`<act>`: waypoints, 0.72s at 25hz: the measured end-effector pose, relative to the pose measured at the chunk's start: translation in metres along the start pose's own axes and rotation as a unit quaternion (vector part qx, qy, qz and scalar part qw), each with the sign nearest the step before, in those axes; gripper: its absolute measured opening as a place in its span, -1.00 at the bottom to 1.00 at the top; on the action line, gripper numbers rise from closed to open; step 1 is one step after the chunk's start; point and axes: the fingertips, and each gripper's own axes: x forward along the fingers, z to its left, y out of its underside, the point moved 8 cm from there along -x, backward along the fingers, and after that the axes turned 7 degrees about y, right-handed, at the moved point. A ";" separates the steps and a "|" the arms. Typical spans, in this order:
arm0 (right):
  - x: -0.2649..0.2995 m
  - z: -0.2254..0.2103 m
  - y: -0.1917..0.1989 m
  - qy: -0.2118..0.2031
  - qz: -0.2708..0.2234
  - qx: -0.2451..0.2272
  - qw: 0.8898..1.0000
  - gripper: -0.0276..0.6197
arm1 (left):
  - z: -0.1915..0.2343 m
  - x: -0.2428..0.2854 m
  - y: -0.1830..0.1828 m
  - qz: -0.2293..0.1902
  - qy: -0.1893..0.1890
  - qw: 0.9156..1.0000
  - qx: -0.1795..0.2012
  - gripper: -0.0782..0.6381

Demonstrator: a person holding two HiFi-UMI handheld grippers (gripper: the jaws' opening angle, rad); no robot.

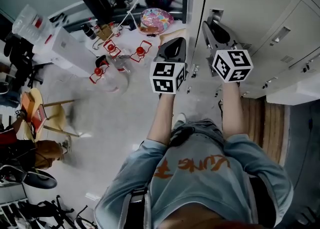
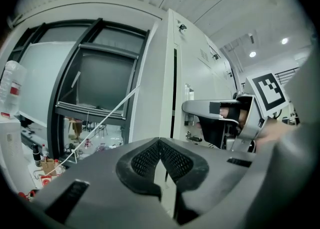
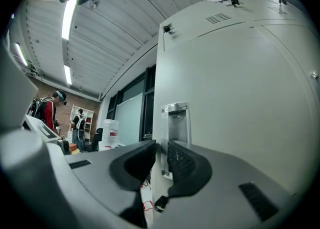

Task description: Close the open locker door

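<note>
The white locker door (image 3: 230, 98) fills the right gripper view, with its chrome handle (image 3: 175, 120) at the near edge. My right gripper (image 3: 161, 159) straddles that edge, one jaw on each side, and is shut on the handle. From the head view, the right gripper (image 1: 213, 24) reaches up to the handle (image 1: 216, 15) on the locker bank (image 1: 260, 3). The left gripper view shows the door (image 2: 165, 68) edge-on, with a dark slit beside it. My left gripper (image 2: 160, 145) is shut and empty, and hangs beside the right one (image 1: 172, 49), off the door.
A dark window frame (image 2: 95, 73) stands left of the lockers. Below it lie red-handled tools (image 1: 112, 48), a colourful bag (image 1: 156, 20) and a white box (image 1: 60, 48). A wooden chair (image 1: 45, 115) is at the left. Two people (image 3: 47, 113) stand far off.
</note>
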 end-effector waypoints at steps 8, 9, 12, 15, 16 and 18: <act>0.018 -0.008 0.003 0.012 -0.001 -0.001 1.000 -0.69 | 0.013 0.017 -0.011 -0.002 0.007 1.000 0.015 -0.72; 0.019 -0.009 0.003 0.012 -0.001 0.000 1.000 -0.69 | 0.013 0.018 -0.011 -0.001 0.007 1.000 0.017 -0.72; 0.022 -0.010 0.003 0.015 -0.002 0.002 1.000 -0.69 | 0.011 0.021 -0.013 0.000 0.009 1.000 0.021 -0.72; 0.023 -0.011 0.003 0.021 -0.003 -0.001 1.000 -0.69 | 0.006 0.021 -0.016 0.000 0.010 1.000 0.026 -0.72; 0.023 -0.011 0.003 0.023 -0.003 -0.002 1.000 -0.69 | 0.004 0.021 -0.017 0.000 0.011 1.000 0.027 -0.72; 0.023 -0.010 0.004 0.027 -0.006 -0.004 1.000 -0.69 | 0.001 0.019 -0.018 0.000 0.010 0.999 0.030 -0.72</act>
